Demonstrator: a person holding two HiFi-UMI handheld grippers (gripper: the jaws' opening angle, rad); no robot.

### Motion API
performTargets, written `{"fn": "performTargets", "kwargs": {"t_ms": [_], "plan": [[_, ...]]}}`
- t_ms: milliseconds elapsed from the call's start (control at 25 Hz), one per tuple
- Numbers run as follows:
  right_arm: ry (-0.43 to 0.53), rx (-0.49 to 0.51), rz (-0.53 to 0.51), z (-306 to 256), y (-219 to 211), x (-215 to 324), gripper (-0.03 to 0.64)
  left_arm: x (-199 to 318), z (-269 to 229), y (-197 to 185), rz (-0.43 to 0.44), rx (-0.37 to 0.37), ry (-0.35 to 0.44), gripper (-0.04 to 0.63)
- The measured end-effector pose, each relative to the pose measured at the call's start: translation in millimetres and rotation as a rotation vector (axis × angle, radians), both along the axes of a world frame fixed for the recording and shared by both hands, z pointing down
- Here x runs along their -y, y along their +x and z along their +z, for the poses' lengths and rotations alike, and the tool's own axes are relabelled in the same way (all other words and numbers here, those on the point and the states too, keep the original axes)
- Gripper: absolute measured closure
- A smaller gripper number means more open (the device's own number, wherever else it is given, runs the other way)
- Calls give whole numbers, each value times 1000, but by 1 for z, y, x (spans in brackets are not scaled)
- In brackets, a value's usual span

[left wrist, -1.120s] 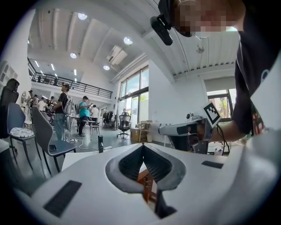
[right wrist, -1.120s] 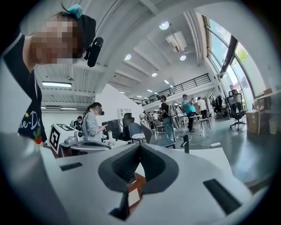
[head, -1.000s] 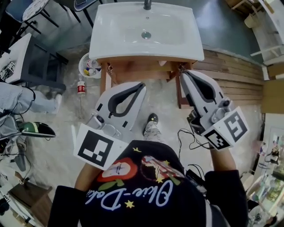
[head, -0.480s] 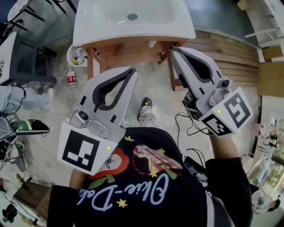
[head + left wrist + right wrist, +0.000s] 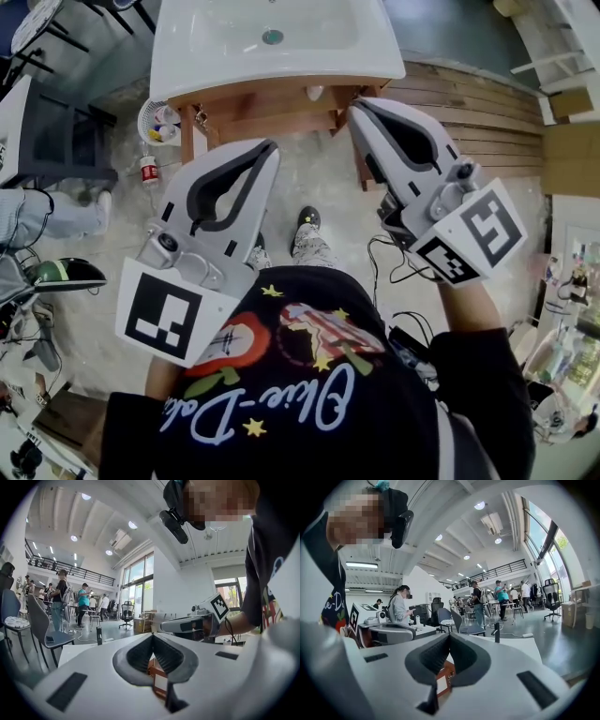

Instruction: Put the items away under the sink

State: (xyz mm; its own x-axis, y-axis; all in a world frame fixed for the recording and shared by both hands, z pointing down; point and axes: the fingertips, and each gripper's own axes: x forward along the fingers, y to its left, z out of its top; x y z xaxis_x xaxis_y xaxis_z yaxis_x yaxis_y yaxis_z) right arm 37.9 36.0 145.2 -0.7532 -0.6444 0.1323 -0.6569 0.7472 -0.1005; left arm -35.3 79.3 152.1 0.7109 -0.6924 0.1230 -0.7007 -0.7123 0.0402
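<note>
A white sink tops a wooden stand at the top of the head view. On the floor to its left sit a small white basket of bottles and a red-labelled bottle. My left gripper is held out level, short of the stand, shut with nothing in it; its tips meet in the left gripper view. My right gripper reaches near the stand's right front corner, also shut and empty.
Wooden decking lies right of the stand. A dark table frame and a seated person's legs are at the left. My shoe stands on the pale floor. Several people and chairs fill the room behind.
The sink and stand have slid up and left in the head view, and both grippers look larger and nearer the camera. Both stay shut.
</note>
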Motion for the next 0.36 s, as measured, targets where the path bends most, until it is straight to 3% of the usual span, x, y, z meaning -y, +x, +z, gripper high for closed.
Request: {"fn": "performTargets", "kwargs": {"t_ms": [360], "plan": [[-17, 8, 25, -2, 0, -11, 609, -1, -4, 1, 9, -21, 16, 588]]}}
